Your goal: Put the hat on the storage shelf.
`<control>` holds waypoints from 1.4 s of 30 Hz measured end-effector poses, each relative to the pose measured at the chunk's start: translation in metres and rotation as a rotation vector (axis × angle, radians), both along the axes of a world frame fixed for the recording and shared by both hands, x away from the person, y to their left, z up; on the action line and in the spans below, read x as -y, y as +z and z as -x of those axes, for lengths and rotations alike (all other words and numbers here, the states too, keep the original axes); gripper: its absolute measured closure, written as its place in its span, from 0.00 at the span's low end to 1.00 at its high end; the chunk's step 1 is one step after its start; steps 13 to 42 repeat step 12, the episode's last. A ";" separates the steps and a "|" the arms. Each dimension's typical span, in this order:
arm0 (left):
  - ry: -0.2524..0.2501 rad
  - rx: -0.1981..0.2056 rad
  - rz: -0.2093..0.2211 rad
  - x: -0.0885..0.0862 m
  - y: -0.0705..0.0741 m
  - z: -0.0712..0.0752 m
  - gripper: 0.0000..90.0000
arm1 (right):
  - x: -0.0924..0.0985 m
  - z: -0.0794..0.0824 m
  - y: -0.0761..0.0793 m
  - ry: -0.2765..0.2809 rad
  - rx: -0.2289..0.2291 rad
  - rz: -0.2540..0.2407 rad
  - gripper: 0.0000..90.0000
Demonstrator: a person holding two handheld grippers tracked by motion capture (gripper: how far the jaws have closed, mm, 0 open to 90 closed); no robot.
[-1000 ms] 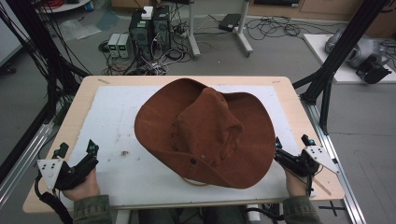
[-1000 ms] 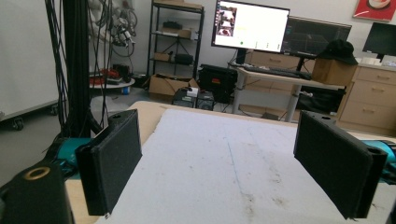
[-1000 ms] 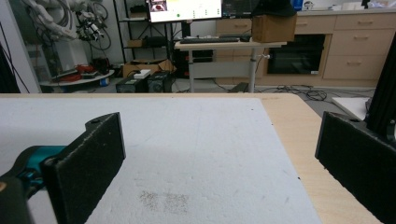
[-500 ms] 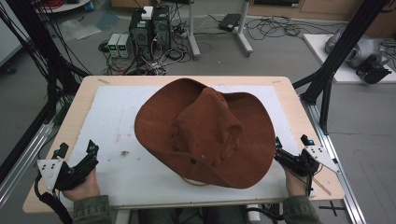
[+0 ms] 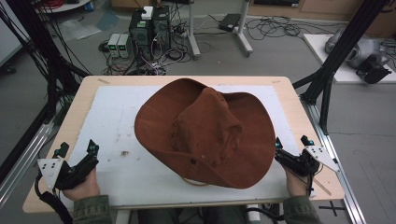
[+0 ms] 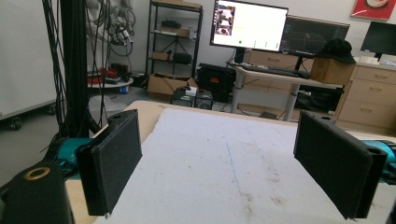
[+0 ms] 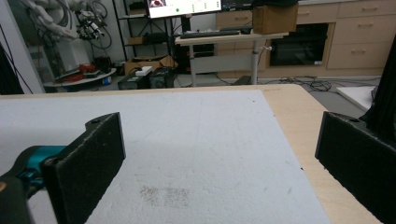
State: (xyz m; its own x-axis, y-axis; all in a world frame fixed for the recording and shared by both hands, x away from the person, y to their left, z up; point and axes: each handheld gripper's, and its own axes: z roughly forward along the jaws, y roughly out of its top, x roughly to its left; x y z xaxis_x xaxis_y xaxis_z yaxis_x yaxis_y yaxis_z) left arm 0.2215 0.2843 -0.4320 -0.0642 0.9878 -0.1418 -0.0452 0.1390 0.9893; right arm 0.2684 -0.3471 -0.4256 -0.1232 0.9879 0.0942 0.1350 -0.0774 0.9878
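A large brown wide-brimmed hat [image 5: 208, 130] covers the middle of the high view, over the white mat [image 5: 116, 121]. I cannot tell whether it rests on the mat or sits higher up. My left gripper [image 5: 78, 147] is at the front left corner of the table, jaws wide apart, holding nothing. From the left gripper view its jaws [image 6: 224, 158] frame bare white mat [image 6: 210, 154]. My right gripper [image 5: 292, 141] is at the front right, just off the hat's brim, and is also open. Its jaws [image 7: 219, 158] frame bare mat [image 7: 187, 135] too.
The wooden table [image 5: 299, 116] has a bare border around the mat. Black frame posts [image 5: 336, 60] stand at both sides. Computers and cables [image 5: 149, 32] lie on the floor beyond the far edge. Desks and monitors [image 6: 247, 25] stand farther back.
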 end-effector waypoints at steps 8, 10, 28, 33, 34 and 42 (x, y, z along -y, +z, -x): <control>-0.007 -0.001 0.000 0.001 0.001 -0.001 0.17 | 0.000 0.001 0.000 0.006 -0.004 0.003 0.01; -0.010 0.000 0.000 0.001 0.001 -0.001 0.17 | 0.001 0.001 0.000 0.008 0.000 0.001 0.01; -0.011 0.002 0.001 0.002 0.001 -0.001 0.17 | 0.001 0.001 0.000 0.007 0.001 0.003 0.01; -0.011 0.002 0.001 0.002 0.001 -0.001 0.17 | 0.001 0.001 0.000 0.007 0.001 0.003 0.01; -0.011 0.002 0.001 0.002 0.001 -0.001 0.17 | 0.001 0.001 0.000 0.007 0.001 0.003 0.01; -0.011 0.002 0.001 0.002 0.001 -0.001 0.17 | 0.001 0.001 0.000 0.007 0.001 0.003 0.01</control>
